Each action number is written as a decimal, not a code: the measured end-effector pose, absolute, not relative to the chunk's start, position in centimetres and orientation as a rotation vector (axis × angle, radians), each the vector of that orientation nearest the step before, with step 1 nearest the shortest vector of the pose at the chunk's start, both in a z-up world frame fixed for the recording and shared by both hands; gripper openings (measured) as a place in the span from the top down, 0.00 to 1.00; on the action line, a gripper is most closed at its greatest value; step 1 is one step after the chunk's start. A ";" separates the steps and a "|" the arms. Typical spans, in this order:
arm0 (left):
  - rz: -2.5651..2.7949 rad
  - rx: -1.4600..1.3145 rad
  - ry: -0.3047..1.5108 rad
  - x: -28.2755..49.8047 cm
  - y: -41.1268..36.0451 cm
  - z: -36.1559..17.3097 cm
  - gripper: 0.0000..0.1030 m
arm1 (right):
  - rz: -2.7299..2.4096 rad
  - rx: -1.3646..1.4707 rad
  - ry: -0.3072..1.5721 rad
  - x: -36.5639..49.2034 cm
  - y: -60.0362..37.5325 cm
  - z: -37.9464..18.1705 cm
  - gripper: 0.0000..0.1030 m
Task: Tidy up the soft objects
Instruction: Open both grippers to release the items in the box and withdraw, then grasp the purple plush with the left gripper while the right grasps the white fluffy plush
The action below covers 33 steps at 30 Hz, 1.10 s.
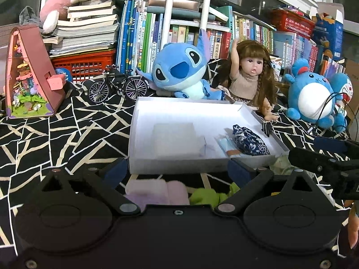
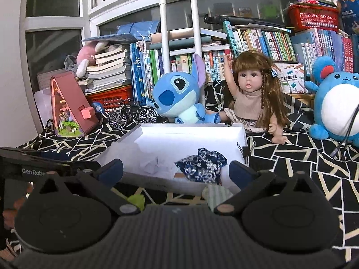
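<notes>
Risk: with both your left hand-held gripper point(image 1: 177, 170) and right hand-held gripper point(image 2: 177, 170) wide and empty, you may nudge the shallow white cardboard box point(image 1: 175, 164) reaching for the folded lilac fleece cloth point(image 1: 157, 190).

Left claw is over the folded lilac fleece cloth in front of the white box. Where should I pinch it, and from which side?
Take the folded lilac fleece cloth across its thick folded stack, coming straight down from above with the left claw. It lies flat on the black patterned tablecloth, between the open fingers, so a top pinch gathers all layers. Keep clear of the white cardboard box wall just beyond.
</notes>
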<state>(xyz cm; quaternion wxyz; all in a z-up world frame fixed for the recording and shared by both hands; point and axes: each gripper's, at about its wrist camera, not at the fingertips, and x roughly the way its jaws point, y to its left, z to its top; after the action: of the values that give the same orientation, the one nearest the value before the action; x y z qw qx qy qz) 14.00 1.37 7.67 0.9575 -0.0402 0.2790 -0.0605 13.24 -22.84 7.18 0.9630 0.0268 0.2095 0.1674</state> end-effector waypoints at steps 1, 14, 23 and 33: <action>-0.122 -0.082 0.565 13.7 1.4 7.6 0.07 | 0.336 0.048 0.421 12.9 -22.9 7.1 0.00; -0.094 -0.092 0.569 10.1 1.7 5.9 0.07 | 0.276 -0.011 0.390 9.3 -23.3 5.6 0.00; -0.058 -0.068 0.550 8.3 2.0 4.9 0.06 | 0.231 -0.021 0.384 7.8 -23.6 4.7 0.00; -0.024 -0.056 0.551 6.8 2.4 3.6 0.06 | 0.186 -0.004 0.397 6.5 -24.4 3.4 0.00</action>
<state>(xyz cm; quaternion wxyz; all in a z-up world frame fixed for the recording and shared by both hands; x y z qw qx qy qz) 6.82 2.39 3.58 0.9619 -0.0276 0.2719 -0.0118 6.50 -24.42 3.43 0.9760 -0.0019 0.1970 0.0923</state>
